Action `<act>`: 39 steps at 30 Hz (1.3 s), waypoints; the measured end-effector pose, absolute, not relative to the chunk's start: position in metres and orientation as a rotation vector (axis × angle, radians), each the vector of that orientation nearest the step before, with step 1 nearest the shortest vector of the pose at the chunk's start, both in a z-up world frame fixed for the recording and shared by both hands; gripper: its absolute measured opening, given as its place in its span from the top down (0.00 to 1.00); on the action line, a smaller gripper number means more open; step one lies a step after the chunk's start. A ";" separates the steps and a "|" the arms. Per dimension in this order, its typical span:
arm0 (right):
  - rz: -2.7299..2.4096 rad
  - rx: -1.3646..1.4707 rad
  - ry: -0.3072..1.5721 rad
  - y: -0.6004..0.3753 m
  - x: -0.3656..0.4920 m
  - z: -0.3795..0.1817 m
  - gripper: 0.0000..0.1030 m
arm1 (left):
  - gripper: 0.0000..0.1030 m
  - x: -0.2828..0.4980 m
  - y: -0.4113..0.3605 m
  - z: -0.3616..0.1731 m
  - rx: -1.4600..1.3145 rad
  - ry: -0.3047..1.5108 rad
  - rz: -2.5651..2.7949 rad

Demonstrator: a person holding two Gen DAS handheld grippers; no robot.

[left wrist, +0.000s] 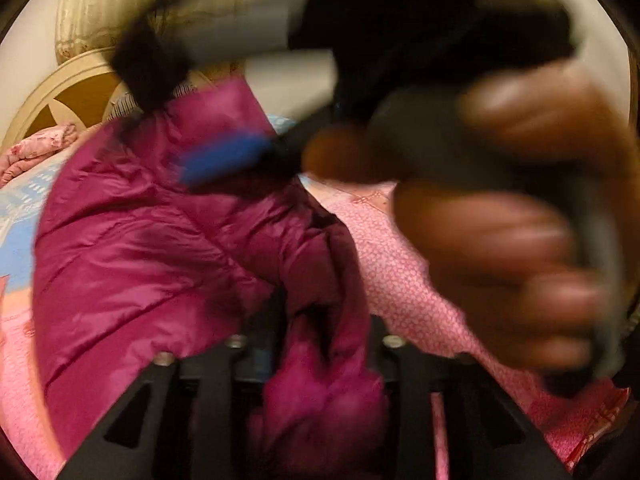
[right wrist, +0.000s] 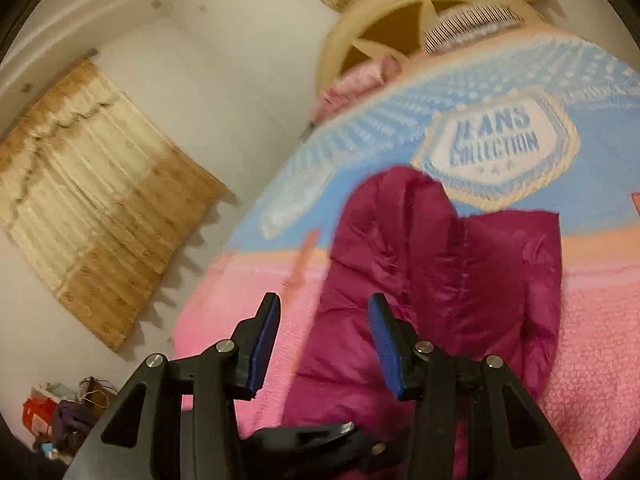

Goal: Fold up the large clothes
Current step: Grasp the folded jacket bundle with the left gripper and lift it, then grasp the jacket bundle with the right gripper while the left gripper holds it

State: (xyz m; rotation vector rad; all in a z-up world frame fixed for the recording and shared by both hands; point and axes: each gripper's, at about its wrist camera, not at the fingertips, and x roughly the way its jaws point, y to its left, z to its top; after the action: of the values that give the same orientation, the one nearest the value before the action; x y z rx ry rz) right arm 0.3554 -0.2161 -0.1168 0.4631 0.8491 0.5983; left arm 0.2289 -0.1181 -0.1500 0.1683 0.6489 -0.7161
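Left gripper point(left wrist: 316, 364): fingers apart, magenta puffer jacket point(left wrist: 160, 248) bunched between them; grip uncertain, the fold may slump.
Jacket: half-folded on bed point(right wrist: 592, 340).
Right gripper point(right wrist: 324, 344): fingers released, empty; blurred, could snag the fabric.

Jacket point(right wrist: 440, 280) on bedspread point(right wrist: 600, 340), headboard point(right wrist: 400, 12) behind

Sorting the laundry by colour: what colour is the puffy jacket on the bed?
Magenta; the jacket shows best in the right wrist view.

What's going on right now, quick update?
Right gripper open, empty, above the jacket. Left gripper: jacket bunched between its arms, grip unclear. Jacket on the bed. Nothing in the way.
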 end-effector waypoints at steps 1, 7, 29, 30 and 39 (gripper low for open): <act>0.540 0.462 0.868 -0.218 0.359 -0.127 0.54 | 0.44 0.223 -0.111 -0.147 0.169 0.640 -0.711; 0.402 0.490 0.939 -0.238 0.365 -0.159 0.55 | 0.02 0.174 -0.046 -0.119 0.197 0.532 -0.659; 0.113 0.663 0.766 -0.239 0.334 -0.143 0.54 | 0.00 0.260 -0.001 -0.140 0.056 0.607 -0.353; 0.088 0.648 0.749 -0.246 0.332 -0.152 0.54 | 0.00 0.265 0.003 -0.134 0.046 0.589 -0.327; 0.093 0.581 0.696 -0.256 0.329 -0.174 0.54 | 0.00 0.361 -0.049 -0.106 0.057 0.641 -0.067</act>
State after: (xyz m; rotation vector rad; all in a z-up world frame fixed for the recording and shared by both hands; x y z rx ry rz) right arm 0.3287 -0.2565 -0.1741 0.5812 0.6961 0.0932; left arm 0.3611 -0.0489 -0.1062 0.0569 0.6409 -0.0667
